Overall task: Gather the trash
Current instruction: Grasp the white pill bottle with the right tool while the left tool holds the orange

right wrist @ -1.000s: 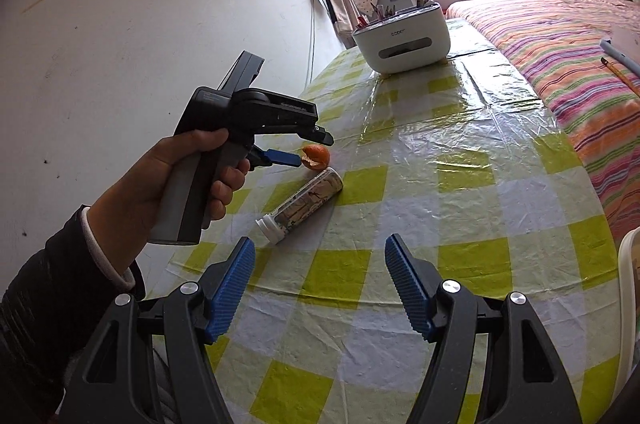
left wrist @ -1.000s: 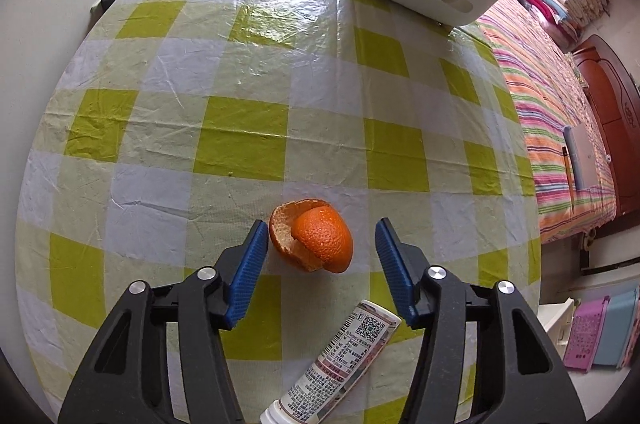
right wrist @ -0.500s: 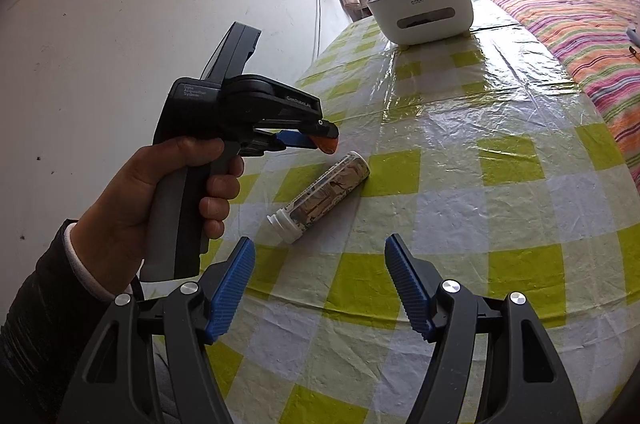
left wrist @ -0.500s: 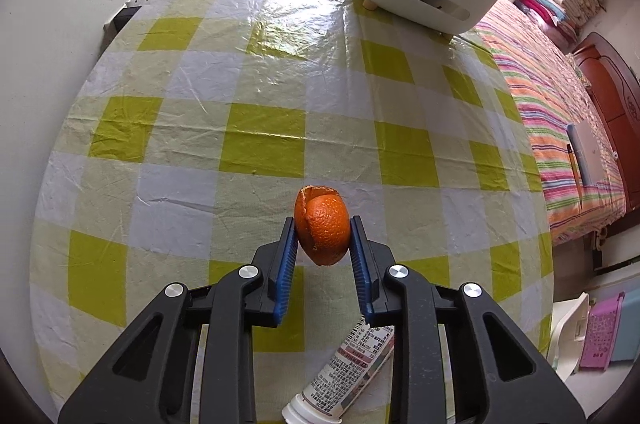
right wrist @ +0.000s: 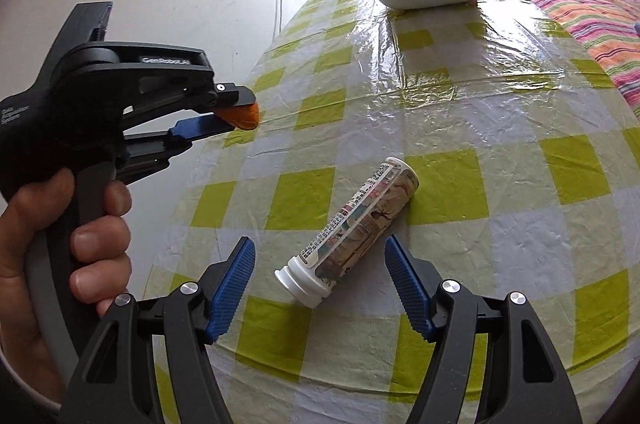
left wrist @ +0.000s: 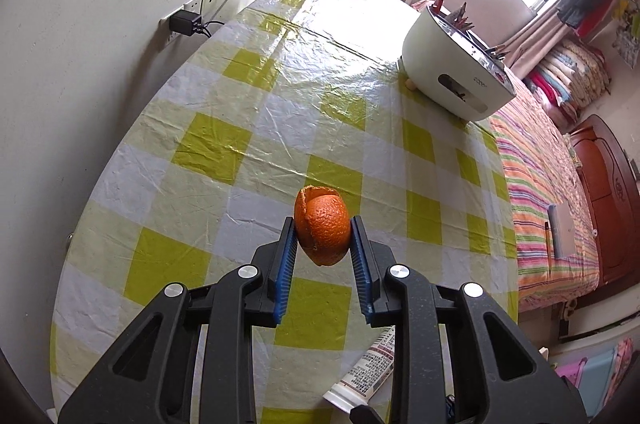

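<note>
Orange peel pinched and lifted; bottle flat on the checked cloth.

Left gripper (left wrist: 323,238), its jaws just closed, pinches the curled orange peel (left wrist: 322,230) clear of the yellow-and-white checked plastic tablecloth (left wrist: 224,147). Right gripper (right wrist: 320,276), jaws spread, hovers astride the white-capped labelled plastic bottle (right wrist: 354,232) lying on its side, pads not touching.
</note>
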Demonstrator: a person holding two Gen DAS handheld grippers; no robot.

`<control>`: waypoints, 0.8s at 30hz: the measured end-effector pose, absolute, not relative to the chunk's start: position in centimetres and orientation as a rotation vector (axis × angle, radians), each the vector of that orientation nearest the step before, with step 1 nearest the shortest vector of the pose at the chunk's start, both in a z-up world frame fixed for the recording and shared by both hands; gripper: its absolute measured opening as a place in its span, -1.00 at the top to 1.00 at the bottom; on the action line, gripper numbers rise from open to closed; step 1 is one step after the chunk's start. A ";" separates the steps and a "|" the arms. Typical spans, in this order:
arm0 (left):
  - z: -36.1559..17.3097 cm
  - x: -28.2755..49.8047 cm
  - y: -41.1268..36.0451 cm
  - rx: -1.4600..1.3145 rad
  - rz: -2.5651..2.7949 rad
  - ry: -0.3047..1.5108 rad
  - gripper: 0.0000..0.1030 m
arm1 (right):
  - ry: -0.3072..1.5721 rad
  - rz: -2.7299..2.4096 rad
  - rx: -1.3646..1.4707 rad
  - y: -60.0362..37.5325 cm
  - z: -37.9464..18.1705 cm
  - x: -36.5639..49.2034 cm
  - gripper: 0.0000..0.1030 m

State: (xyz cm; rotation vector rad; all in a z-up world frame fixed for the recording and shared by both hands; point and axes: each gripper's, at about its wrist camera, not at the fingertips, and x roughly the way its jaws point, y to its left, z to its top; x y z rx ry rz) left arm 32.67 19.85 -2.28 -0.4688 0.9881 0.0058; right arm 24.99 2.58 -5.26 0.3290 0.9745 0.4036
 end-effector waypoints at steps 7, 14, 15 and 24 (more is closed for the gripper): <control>-3.0 32.3 20.6 -0.473 0.000 1.005 0.49 | 0.996 0.331 0.280 3.9 -6.5 26.9 -0.26; -3.1 31.7 19.6 -0.429 -0.018 1.013 0.49 | 0.972 0.400 0.141 2.8 -6.9 26.2 0.33; -3.1 31.6 19.4 -0.422 -0.020 1.012 0.49 | 0.968 0.406 0.129 2.4 -6.9 26.0 0.40; -2.7 29.8 17.2 -0.379 -0.056 1.022 0.49 | 0.935 0.478 0.018 -0.9 -6.9 21.8 0.45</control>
